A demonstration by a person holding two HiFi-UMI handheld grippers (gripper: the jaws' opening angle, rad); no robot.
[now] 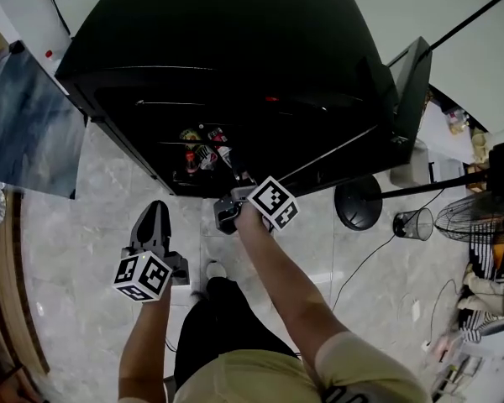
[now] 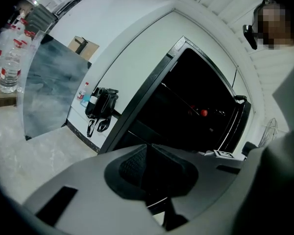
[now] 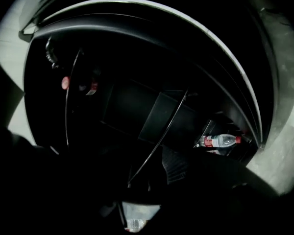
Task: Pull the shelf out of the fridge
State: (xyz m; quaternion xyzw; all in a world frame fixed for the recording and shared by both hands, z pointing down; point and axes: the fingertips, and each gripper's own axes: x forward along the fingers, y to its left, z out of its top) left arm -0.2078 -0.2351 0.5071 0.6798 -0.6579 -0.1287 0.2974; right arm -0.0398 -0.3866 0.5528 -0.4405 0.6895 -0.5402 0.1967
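Note:
The black fridge [image 1: 235,49] stands open, its door [image 1: 407,91] swung to the right. My right gripper [image 1: 238,177] reaches into the low front of the cabinet, near several bottles [image 1: 203,154]. In the right gripper view the interior is very dark. The thin bright edge of a shelf [image 3: 159,133] runs down into the right gripper [image 3: 147,175], beside one ribbed pad [image 3: 175,164], and the jaws stand nearly together on it. A water bottle [image 3: 218,141] lies deeper inside. My left gripper [image 1: 155,218] hangs over the floor left of the fridge, shut and empty, with its jaws [image 2: 148,153] meeting.
A grey panel [image 1: 25,124] leans at the left, beside water bottles [image 2: 7,67]. A black bag [image 2: 100,104] hangs on the white wall. To the right of the door are a round stand base [image 1: 358,202], a wire bin [image 1: 413,223], a fan [image 1: 479,221] and a floor cable.

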